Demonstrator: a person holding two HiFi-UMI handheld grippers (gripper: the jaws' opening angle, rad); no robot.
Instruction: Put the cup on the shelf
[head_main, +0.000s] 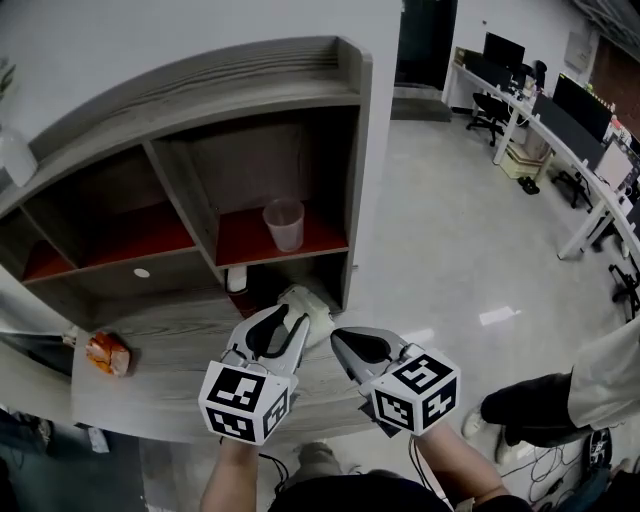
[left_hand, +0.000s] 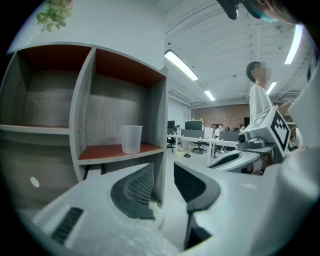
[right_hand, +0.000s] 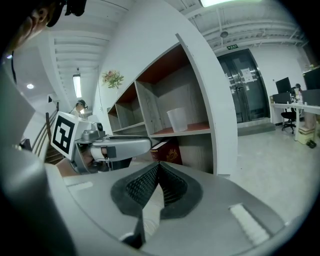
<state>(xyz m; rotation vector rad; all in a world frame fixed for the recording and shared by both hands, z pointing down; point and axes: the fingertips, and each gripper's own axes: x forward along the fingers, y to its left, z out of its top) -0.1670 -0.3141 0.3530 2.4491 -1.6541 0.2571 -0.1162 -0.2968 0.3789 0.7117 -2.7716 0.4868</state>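
The cup (head_main: 284, 224) stands upright in the right-hand compartment of the shelf (head_main: 325, 243), near its front lip. It's thin, translucent, tapered plastic on a smooth red board, so I reckon a knock to the grey wood-grain frame could topple it. My left gripper (head_main: 287, 322) is slightly parted and empty, my right gripper (head_main: 340, 340) pinched closed on nothing

- In the right-hand compartment of the grey wood-grain shelf unit (head_main: 355, 150) with red-brown boards: open at the front, free beside and above the clear plastic cup (head_main: 284, 224).
- Left of that compartment: walled off by an upright grey divider (head_main: 190, 200).
- Beneath it: crowded by a dark red box (right_hand: 167, 151).
- In the middle compartment: open at the front.
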